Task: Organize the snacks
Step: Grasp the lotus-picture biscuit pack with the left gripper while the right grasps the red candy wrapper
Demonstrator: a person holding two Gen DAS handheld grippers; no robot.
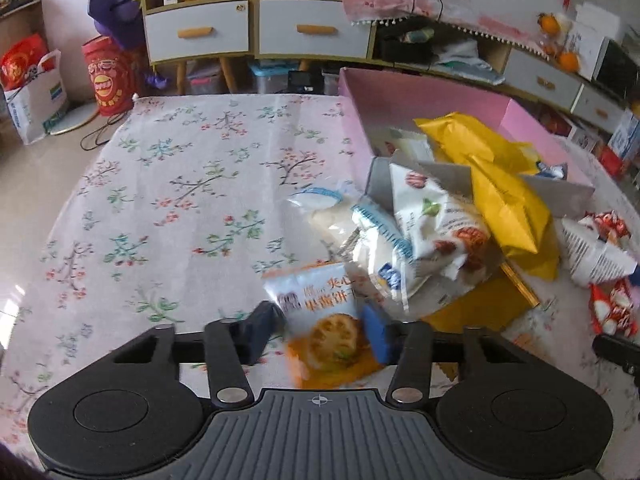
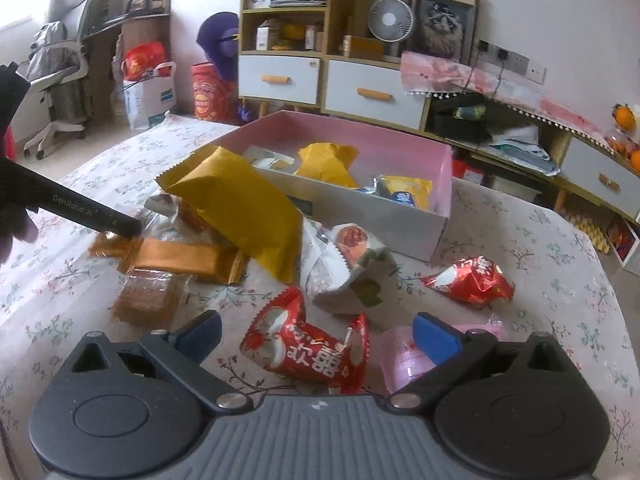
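the pink box [image 1: 432,108] sits upper right of the left view, partly filled, its near wall walled off by loose packets on the floral counter [image 1: 180,200]. the left claw [image 1: 324,330] has narrowed onto the orange biscuit packet [image 1: 324,320] at lower centre; pinched near its edge, it may slip or drag the white bag [image 1: 384,256] overlapping it. the right claw [image 2: 316,338] gapes wide over a red candy pack [image 2: 308,352], holding nothing.

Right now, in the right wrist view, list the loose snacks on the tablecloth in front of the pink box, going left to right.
Clear-wrapped brown cake → big yellow bag → red packet nearest the camera → white bag with a red fruit picture → pink packet → crumpled red packet.
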